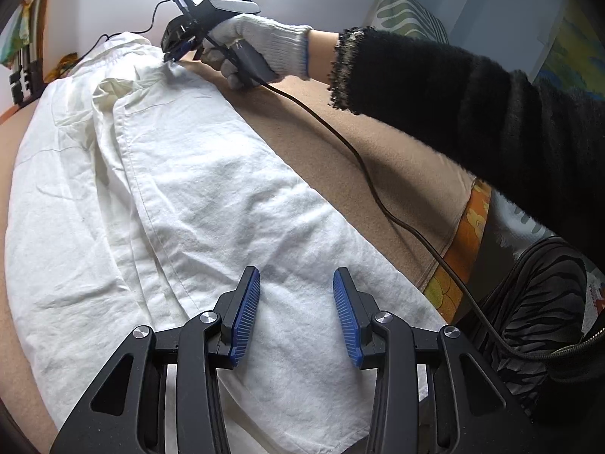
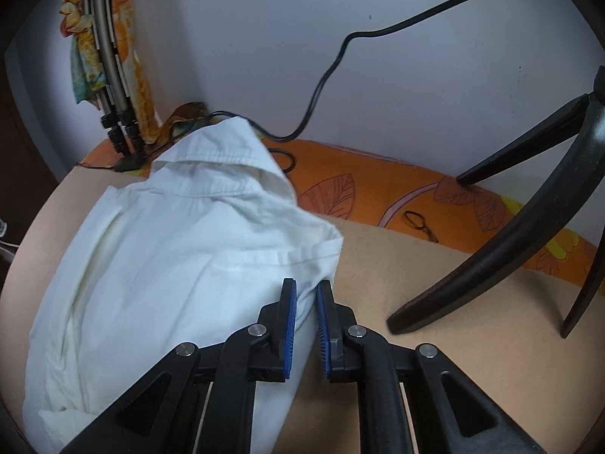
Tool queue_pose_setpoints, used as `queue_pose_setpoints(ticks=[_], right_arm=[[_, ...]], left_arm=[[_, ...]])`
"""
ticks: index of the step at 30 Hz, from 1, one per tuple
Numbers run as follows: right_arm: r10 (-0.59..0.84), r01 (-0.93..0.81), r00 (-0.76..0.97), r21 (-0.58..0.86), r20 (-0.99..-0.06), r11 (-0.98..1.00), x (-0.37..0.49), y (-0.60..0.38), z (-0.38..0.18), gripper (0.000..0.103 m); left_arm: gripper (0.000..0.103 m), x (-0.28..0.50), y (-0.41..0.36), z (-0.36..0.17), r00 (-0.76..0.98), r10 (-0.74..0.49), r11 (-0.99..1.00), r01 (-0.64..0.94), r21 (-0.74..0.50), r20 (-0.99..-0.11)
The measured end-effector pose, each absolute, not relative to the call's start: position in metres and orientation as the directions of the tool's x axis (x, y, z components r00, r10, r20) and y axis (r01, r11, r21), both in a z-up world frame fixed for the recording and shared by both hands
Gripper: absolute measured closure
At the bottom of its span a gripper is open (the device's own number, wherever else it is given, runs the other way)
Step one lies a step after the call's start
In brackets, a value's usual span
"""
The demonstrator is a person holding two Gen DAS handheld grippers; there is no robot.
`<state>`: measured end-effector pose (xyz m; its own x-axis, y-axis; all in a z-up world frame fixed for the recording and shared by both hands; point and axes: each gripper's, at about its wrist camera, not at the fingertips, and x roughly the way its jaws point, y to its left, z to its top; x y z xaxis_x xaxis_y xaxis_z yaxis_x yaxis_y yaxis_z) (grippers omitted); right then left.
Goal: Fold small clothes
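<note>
A white shirt [image 1: 170, 189] lies lengthwise on a tan blanket [image 1: 359, 159], collar end far from me. My left gripper [image 1: 297, 272] hovers over the near hem with its blue pads [image 1: 245, 314] apart and nothing pinched between them. At the far end a gloved hand [image 1: 261, 45] holds my right gripper [image 1: 172, 56], which nips the shirt's edge near the shoulder. In the right wrist view the right gripper [image 2: 306, 283] stands almost closed with the shirt [image 2: 189, 246] edge between its pads, the collar [image 2: 219, 166] beyond it.
Black tripod legs [image 2: 491, 257] stand on the blanket to the right. An orange leaf-print sheet [image 2: 359, 193] runs along the wall, with a small key ring [image 2: 416, 223] on it. A black cable [image 1: 378, 189] trails across the blanket. A black sleeve [image 1: 472, 106] crosses above.
</note>
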<state>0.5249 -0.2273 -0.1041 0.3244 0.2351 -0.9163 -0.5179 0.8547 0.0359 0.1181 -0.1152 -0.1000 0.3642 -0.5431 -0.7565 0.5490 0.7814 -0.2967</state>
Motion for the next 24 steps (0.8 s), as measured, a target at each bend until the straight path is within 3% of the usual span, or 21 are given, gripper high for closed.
queue_pose_setpoints(ticks=[8, 10, 17, 19, 24], right_arm=[[0.221, -0.466, 0.376, 0.022, -0.900, 0.885, 0.514, -0.235, -0.071, 0.086], [0.249, -0.473, 0.382, 0.042, -0.890, 0.880, 0.498, -0.240, -0.050, 0.078], [0.368, -0.509, 0.365, 0.147, -0.855, 0.848, 0.405, -0.287, 0.033, 0.066], [0.402, -0.508, 0.345, 0.191, -0.848, 0.840, 0.371, -0.302, 0.050, 0.057], [0.446, -0.522, 0.258, 0.265, -0.857, 0.811, 0.285, -0.331, 0.065, 0.056]], left_arm=[[0.066, 0.114, -0.109, -0.093, 0.364, -0.544, 0.793, 0.518, -0.322, -0.756], [0.065, 0.107, -0.104, -0.085, 0.390, -0.551, 0.793, 0.521, -0.317, -0.738], [0.061, 0.075, -0.070, -0.056, 0.465, -0.590, 0.786, 0.518, -0.338, -0.660], [0.059, 0.066, -0.055, -0.052, 0.481, -0.600, 0.786, 0.503, -0.358, -0.640], [0.059, 0.051, -0.014, -0.052, 0.516, -0.581, 0.812, 0.414, -0.411, -0.629]])
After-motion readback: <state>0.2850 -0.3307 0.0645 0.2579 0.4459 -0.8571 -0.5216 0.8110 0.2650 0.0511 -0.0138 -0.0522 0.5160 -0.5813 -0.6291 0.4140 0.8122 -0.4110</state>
